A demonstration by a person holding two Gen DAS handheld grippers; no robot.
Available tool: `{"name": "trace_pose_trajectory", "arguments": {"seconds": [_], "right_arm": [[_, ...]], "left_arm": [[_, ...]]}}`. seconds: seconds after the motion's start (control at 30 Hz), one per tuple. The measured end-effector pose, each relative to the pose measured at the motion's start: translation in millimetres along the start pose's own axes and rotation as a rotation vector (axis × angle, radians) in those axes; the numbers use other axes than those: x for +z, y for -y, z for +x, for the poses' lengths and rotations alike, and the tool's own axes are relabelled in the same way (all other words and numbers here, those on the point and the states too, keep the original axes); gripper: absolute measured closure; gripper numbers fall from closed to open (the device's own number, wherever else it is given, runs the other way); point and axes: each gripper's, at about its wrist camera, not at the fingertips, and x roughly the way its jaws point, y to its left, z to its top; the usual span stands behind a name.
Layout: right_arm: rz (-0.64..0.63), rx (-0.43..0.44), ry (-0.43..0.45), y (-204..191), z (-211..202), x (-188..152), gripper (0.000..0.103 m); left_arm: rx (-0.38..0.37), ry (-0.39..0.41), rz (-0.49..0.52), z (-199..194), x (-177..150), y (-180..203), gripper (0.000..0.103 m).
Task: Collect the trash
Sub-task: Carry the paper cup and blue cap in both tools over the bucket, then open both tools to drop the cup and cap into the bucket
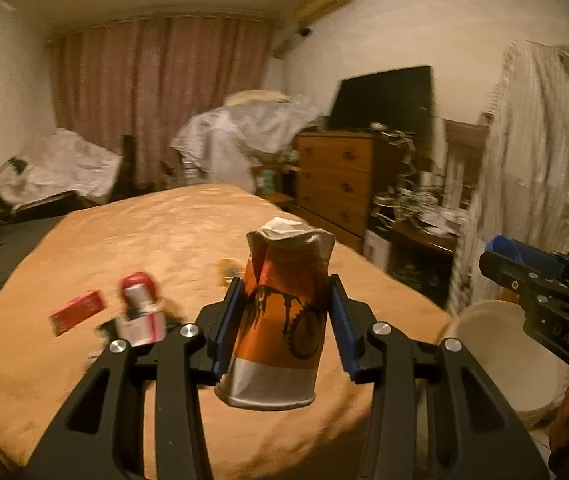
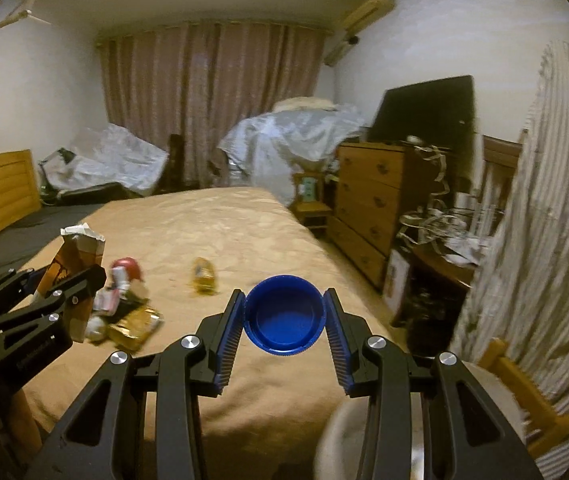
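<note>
My left gripper [image 1: 284, 316] is shut on a crushed orange paper cup [image 1: 280, 320] and holds it above the bed; it also shows in the right wrist view [image 2: 70, 268]. My right gripper [image 2: 284, 316] is shut on a blue bottle cap [image 2: 284, 316], open side facing the camera; the cap shows in the left wrist view [image 1: 504, 246]. A white bin [image 1: 500, 352] stands beside the bed, below my right gripper; its rim shows in the right wrist view [image 2: 344, 436]. On the tan bed [image 1: 124, 240] lie a red box [image 1: 78, 310], a red-capped bottle [image 1: 138, 308], a gold wrapper [image 2: 134, 326] and a yellow wrapper [image 2: 204, 274].
A wooden dresser [image 2: 376, 192] with a dark screen [image 2: 428, 108] stands right of the bed. A cluttered low table [image 2: 440, 248] and a striped hanging cloth [image 2: 544, 220] are at the right. Covered piles [image 2: 288, 144] sit before the curtains. A wooden chair [image 2: 524, 392] is near the bin.
</note>
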Motion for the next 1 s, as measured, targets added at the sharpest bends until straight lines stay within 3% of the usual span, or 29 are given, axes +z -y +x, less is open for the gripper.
{"name": "trace_pose_trajectory", "arguments": {"seconds": [0.3,0.53,0.83,1.0], "right_arm": [[0.057,-0.105,-0.127,112,-1,-17,0.062],[0.125,-0.141,-0.290,193,20,-42,0.062],[0.167,-0.107,-0.477,241,57,-83,0.062],[0.186,-0.097,-0.502,240,65,-100,0.062]], "left_arm": [[-0.183,-0.083,0.057,36,2,88,0.062],[-0.320,-0.214,0.111,67,-9,147,0.062],[-0.407,-0.401,0.160,109,-40,195,0.062],[-0.413,-0.448,0.179,120,-51,203,0.062]]}}
